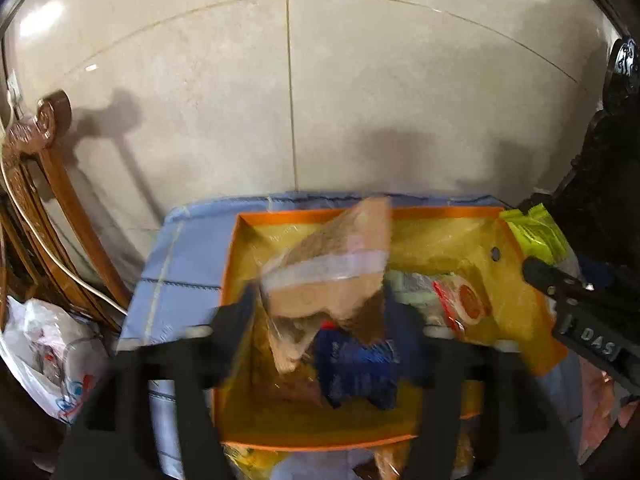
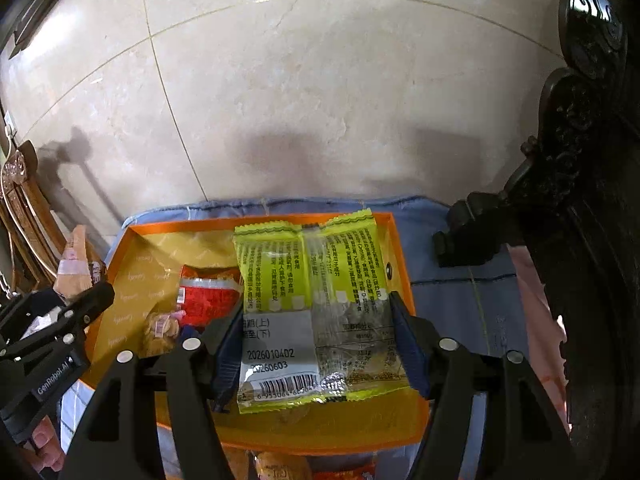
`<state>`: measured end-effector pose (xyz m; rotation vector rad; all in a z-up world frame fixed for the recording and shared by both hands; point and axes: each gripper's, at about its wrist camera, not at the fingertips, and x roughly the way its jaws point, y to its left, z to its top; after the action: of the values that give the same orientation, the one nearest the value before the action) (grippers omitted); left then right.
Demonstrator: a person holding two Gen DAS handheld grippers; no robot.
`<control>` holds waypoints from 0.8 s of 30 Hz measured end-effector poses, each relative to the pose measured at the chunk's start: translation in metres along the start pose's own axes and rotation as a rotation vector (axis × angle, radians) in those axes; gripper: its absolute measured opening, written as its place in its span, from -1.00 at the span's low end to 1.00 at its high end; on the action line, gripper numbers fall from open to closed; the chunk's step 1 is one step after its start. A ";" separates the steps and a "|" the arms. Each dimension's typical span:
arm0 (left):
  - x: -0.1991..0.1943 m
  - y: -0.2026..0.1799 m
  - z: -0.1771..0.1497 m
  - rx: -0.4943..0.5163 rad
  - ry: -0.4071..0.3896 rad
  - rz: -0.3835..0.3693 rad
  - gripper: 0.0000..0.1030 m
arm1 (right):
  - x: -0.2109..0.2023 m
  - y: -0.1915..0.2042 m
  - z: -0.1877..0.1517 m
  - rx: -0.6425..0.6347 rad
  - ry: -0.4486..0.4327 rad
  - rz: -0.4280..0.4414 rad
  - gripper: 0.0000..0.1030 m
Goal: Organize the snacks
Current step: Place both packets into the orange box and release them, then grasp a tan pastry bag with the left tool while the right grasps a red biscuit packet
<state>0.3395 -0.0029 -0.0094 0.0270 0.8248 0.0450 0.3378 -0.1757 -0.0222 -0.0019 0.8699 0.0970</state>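
Note:
An orange-rimmed yellow box [image 1: 400, 213] [image 2: 120, 256] sits on a blue cloth. My left gripper [image 1: 320, 312] is shut on a tan-and-clear snack packet [image 1: 336, 264] and holds it above the box; the view is blurred. My right gripper [image 2: 316, 336] is shut on a lime-green snack packet [image 2: 308, 276] and holds it over the box's right side. That green packet also shows at the right of the left wrist view [image 1: 536, 232]. A red packet [image 2: 208, 292] and a small golden snack [image 2: 160, 332] lie in the box.
A carved wooden chair [image 1: 44, 184] and white plastic bags [image 1: 44, 352] stand at the left. Dark carved furniture [image 2: 580, 200] stands at the right. A beige tiled wall [image 1: 320, 80] is behind. More snacks [image 2: 276, 470] lie on the cloth in front of the box.

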 end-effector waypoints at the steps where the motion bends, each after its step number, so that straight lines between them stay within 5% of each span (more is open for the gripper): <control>1: -0.002 0.000 0.000 0.010 -0.012 0.010 0.92 | 0.000 0.000 0.001 -0.011 -0.007 -0.020 0.78; 2: -0.003 0.000 0.000 0.016 -0.013 0.009 0.92 | -0.002 0.000 0.003 -0.025 -0.014 -0.050 0.93; 16: -0.033 0.011 -0.016 0.029 -0.034 -0.016 0.92 | -0.050 -0.020 -0.006 -0.024 -0.064 -0.063 0.93; 24: -0.050 0.007 -0.111 0.055 0.052 -0.148 0.92 | -0.067 -0.023 -0.083 -0.089 0.005 -0.054 0.93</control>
<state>0.2239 0.0028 -0.0479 0.0163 0.8780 -0.1166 0.2336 -0.2077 -0.0256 -0.1088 0.8693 0.0851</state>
